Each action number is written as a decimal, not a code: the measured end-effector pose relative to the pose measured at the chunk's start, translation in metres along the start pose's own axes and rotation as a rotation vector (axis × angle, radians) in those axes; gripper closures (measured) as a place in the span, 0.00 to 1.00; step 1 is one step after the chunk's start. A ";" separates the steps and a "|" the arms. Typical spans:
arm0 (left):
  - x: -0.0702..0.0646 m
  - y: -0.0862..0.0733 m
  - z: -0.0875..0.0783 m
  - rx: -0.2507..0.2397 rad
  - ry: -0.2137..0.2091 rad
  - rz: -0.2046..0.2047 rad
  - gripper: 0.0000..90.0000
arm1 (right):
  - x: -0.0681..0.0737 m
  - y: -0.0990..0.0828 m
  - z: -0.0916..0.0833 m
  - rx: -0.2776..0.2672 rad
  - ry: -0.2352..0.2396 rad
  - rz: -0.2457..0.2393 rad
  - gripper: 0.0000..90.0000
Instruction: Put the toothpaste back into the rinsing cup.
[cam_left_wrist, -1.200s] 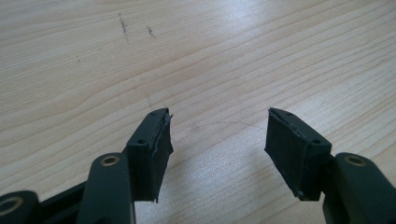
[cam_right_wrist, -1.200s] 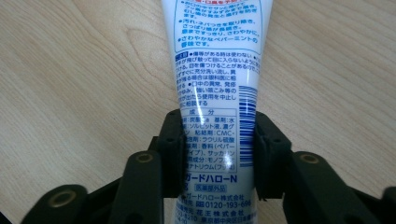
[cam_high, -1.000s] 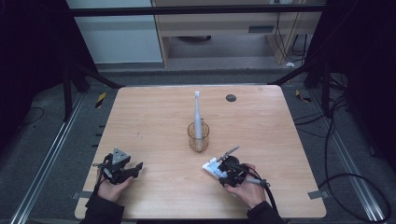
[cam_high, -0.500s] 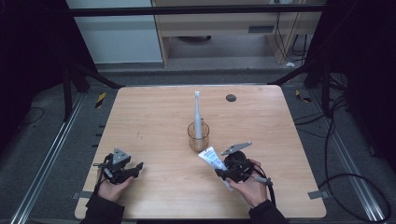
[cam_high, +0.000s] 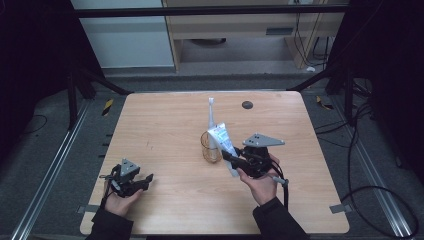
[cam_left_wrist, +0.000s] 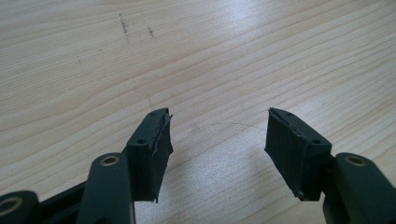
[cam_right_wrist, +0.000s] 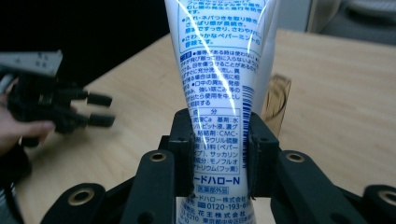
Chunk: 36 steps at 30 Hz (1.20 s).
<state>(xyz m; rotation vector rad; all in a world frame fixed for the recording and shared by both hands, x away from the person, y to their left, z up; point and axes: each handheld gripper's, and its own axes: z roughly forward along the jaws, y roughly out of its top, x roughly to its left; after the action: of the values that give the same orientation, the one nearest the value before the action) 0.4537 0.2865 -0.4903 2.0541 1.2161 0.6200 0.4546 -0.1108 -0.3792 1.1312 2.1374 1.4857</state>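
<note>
Over on the left, the left gripper sits low by the table's near edge, cradled in the person's left hand. Jaws are wide apart with nothing between them; in the left gripper view you just see bare wood grain past the two black pads, plus a couple of little scuff marks on the table.

Middle of the table there's a clear cup with a white toothbrush standing upright in it.

Just right of that is the action: the right gripper is clamped on a white tube with blue print, held up off the table. The jaws pinch it near one end, and the tube tilts up and away from the gripper, its free end right in front of the cup from the high view. In the right gripper view the tube runs straight up between the jaws, squeezed narrow where the pads bite, and the cup peeks out behind it on the right. The left gripper shows blurry off to the side there too.

Farther back on the right, a small dark disc sits near the far edge, well apart from everything else.
</note>
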 end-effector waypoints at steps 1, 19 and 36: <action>0.000 0.000 0.000 0.000 0.000 -0.001 0.44 | 0.000 0.003 0.001 -0.028 -0.002 0.009 0.77; 0.001 0.000 0.001 0.000 -0.003 -0.001 0.44 | -0.018 0.025 0.041 -0.320 -0.090 0.057 0.77; 0.001 0.000 0.003 0.009 0.001 0.001 0.44 | -0.030 0.011 0.084 -0.418 -0.096 0.050 0.76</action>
<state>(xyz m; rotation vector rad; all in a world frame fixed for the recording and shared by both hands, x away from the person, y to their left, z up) 0.4563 0.2866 -0.4927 2.0626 1.2201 0.6170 0.5319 -0.0763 -0.4100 1.0787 1.6397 1.7541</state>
